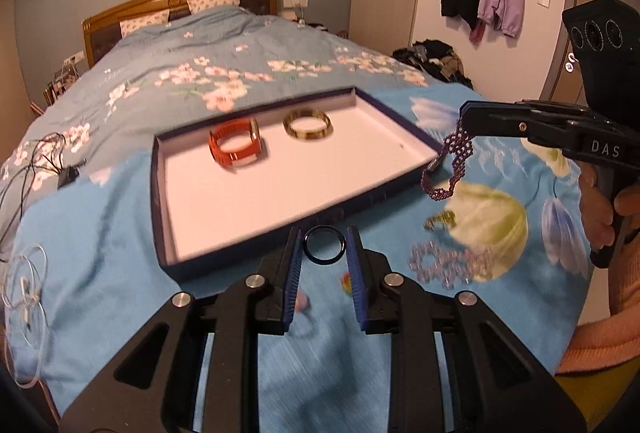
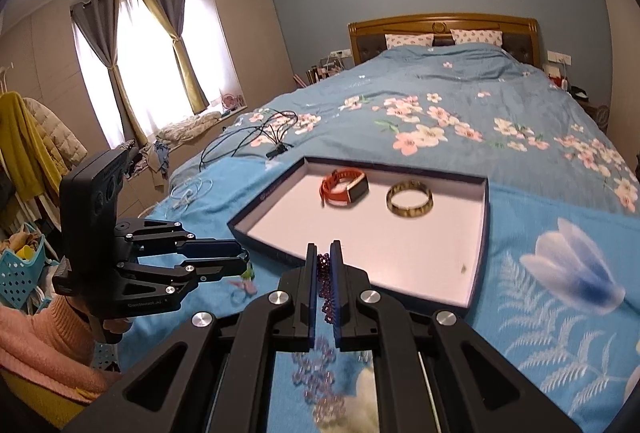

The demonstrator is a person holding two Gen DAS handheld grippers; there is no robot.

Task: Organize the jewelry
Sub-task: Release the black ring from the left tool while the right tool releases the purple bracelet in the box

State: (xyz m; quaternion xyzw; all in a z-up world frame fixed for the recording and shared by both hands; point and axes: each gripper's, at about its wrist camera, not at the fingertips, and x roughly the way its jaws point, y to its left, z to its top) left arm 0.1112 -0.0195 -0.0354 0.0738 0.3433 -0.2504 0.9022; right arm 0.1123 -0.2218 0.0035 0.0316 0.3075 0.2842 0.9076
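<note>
The left gripper (image 1: 324, 247) pinched a small dark-blue glossy ring (image 1: 324, 246) between its blue pads, the ring lying flat across the narrow gap, clear of the bedspread. The right gripper (image 2: 324, 273) was clamped tight on a purple beaded bracelet (image 1: 450, 163), whose loop hung slack below the fingertips, its long axis straight down.

Both loads belonged, by my reading, in the shallow dark-blue box tray with a white floor (image 1: 256, 189) on the light-blue floral bedspread (image 1: 100, 225). An orange-strapped watch (image 1: 236, 149) and an amber-and-brown bangle (image 1: 308, 124) already lay side by side near the tray's far edge; the near half was bare.

The ring sat just short of the tray's near edge, so the left hand was the nearer and needed only to go forward over that wall. The bracelet hung beside the tray's right near corner, outside the rim; it would probably have to clear the wall sideways.

A pale lilac beaded piece (image 1: 452, 265) and a small gold-green trinket (image 1: 440, 221) lay loose on the bedspread, right of the tray
</note>
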